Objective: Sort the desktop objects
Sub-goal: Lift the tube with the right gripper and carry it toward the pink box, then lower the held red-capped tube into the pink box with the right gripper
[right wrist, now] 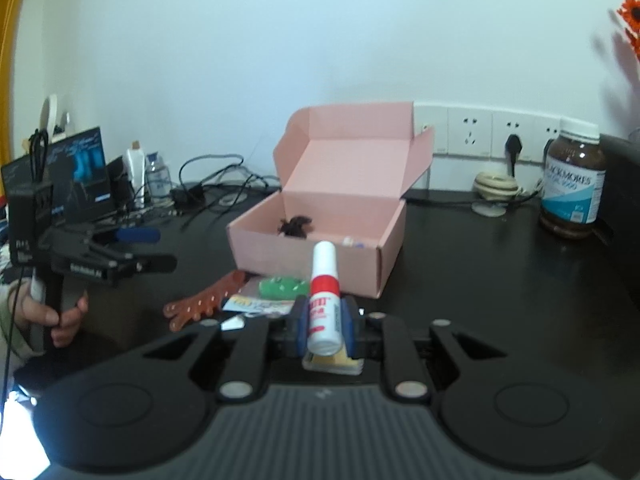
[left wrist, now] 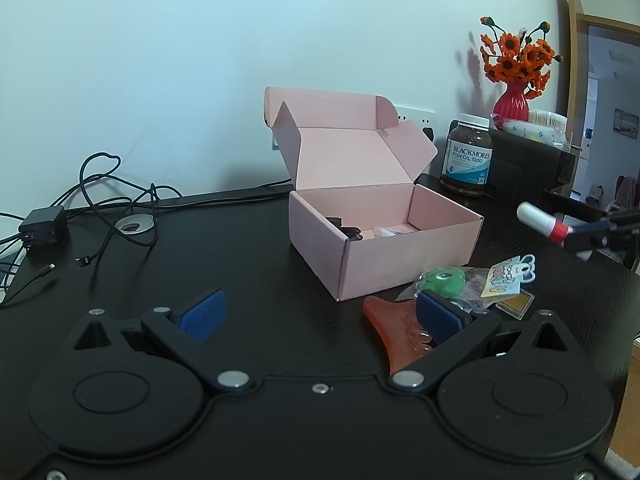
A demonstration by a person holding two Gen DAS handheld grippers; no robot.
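The right gripper [right wrist: 325, 326] has its jaws clamped on a white tube with a red band [right wrist: 324, 300], held above the counter [right wrist: 500, 280] with its cap aimed at 12 o'clock toward the open pink box [right wrist: 320, 256]. The tube looks light, rigid and smooth; gripping mid-body suits it. The left gripper [left wrist: 320, 312] jaws stand wide and empty. At 11 o'clock, loose trinkets crowd the box's near wall; above the box the space is free.
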